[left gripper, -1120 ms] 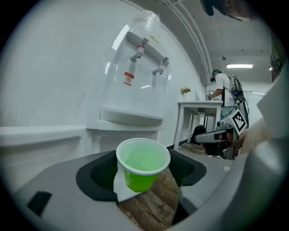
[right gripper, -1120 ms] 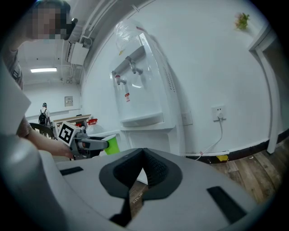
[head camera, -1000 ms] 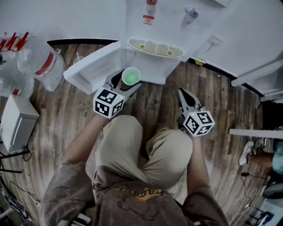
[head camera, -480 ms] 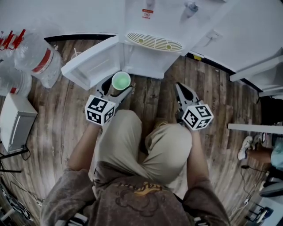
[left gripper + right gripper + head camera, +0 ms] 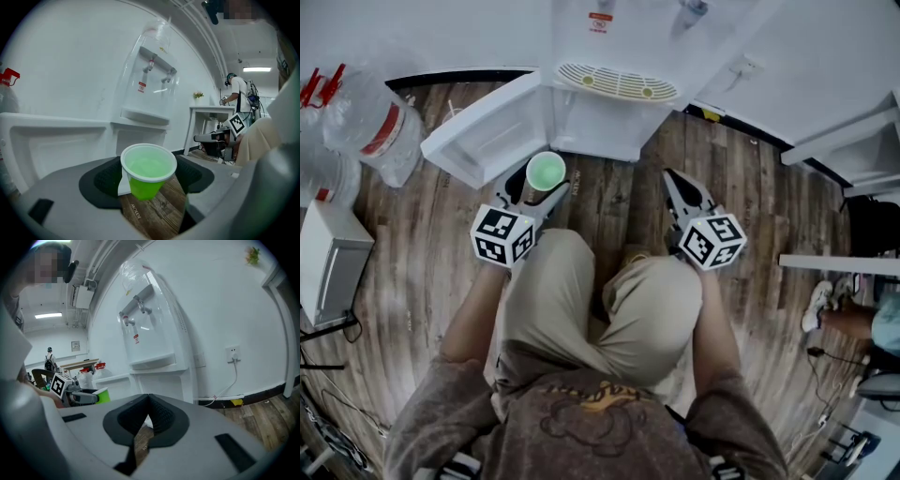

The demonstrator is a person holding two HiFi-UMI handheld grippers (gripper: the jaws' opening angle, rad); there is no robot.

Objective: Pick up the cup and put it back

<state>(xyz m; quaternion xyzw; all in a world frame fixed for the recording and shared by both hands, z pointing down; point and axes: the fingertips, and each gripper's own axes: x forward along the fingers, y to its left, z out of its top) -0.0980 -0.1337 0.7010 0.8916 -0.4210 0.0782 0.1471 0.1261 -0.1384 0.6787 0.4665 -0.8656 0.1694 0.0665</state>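
A green plastic cup (image 5: 546,172) with a white rim sits upright between the jaws of my left gripper (image 5: 542,187), which is shut on it. The cup hangs above the wood floor, just in front of the water dispenser's (image 5: 614,84) open lower cabinet. In the left gripper view the cup (image 5: 148,169) fills the gap between the dark pads (image 5: 103,180), and it looks empty. My right gripper (image 5: 668,178) is off to the right over the floor, shut on nothing. Its jaws meet at the tips (image 5: 149,398), and the cup (image 5: 101,395) shows far to its left.
The dispenser's white cabinet door (image 5: 483,131) stands swung open to the left. Large water bottles (image 5: 370,117) and a white box (image 5: 328,262) sit at the far left. A white table edge (image 5: 839,262) is at the right. The person's knees are under both grippers.
My left gripper has drawn the cup back and to the left, away from the dispenser's cabinet toward the person. The right gripper has barely moved.
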